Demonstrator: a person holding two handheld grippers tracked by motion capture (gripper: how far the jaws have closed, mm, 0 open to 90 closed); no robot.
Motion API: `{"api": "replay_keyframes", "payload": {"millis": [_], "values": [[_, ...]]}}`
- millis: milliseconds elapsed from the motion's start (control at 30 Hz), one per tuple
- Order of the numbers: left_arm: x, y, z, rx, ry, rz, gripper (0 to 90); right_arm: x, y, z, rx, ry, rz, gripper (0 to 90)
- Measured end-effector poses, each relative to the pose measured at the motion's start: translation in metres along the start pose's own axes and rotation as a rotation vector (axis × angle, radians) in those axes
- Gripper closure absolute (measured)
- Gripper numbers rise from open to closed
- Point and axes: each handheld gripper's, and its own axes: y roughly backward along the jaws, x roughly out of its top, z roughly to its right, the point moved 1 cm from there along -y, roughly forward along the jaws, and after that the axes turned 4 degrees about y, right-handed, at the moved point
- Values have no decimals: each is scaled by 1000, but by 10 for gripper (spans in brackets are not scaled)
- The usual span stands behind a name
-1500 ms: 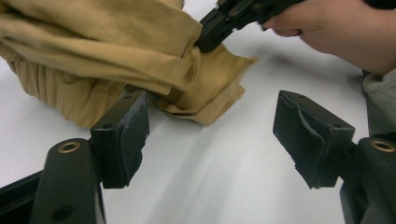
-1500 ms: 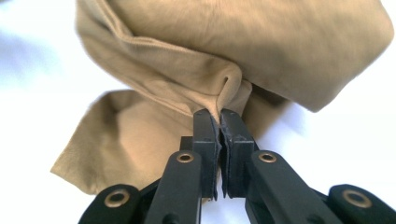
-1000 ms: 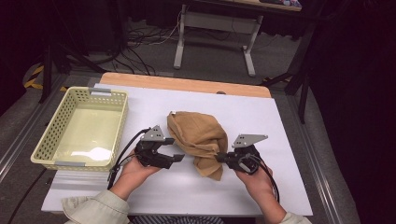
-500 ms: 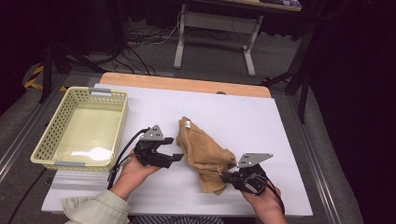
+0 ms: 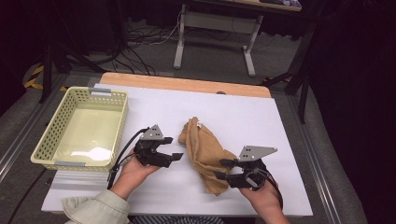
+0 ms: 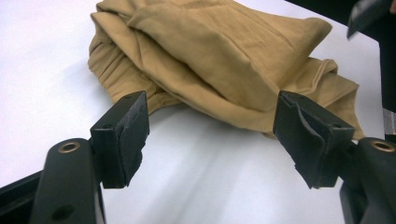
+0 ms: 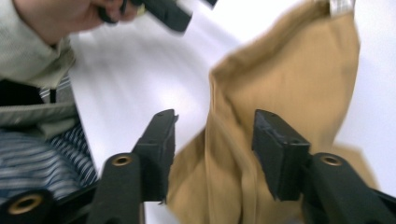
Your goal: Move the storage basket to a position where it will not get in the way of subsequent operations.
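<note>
Right gripper first: our jaws have just been opening, and they now stand parted with the tan cloth running between them. In the right gripper view the fabric passes through the gap and the pads don't look pressed on it, so we read this as a release, not a grip. A second ago this gripper was clamped on the cloth's right edge; since then we've dragged that end toward the near edge of the table, and the bundle has stretched out from a compact lump into a long diagonal strip. Judgement: the pull-out step looks done, and we're letting go to re-grip somewhere else for spreading or folding.

Left gripper: jaws wide apart, holding nothing, no change in the last second. In the left gripper view the cloth lies just beyond the pads, not touching them, and the white table is bare between the jaws.

The cloth lies on the white table between the two grippers, crumpled, with a small white tag at its far end.

Farther left, the pale yellow basket sits well apart from the cloth, with nothing in it.
</note>
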Motion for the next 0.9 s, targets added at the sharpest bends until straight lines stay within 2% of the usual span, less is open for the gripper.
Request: {"api": "replay_keyframes", "payload": {"millis": [133,300,333,400,667,767,900], "values": [[0,0,0,2,-6,-9,290,11,-10,5,-25,29,10,446],[-1,-1,-1,3,-8,-15,298,23,-24,17,-33,19,20,432],[-1,-1,-1,3,-9,-17,303,29,-32,21,-38,23,16,429],[-1,-2,-1,1,-8,-19,305,32,-34,22,-40,24,14,425],[-3,-3,-3,-8,8,-29,325,49,-62,32,-66,24,-37,421],[-3,-4,-3,-1,10,-30,342,54,-75,37,-74,17,-59,424],[-4,-6,-3,18,14,-41,377,56,-83,41,-86,10,-80,437]]}}
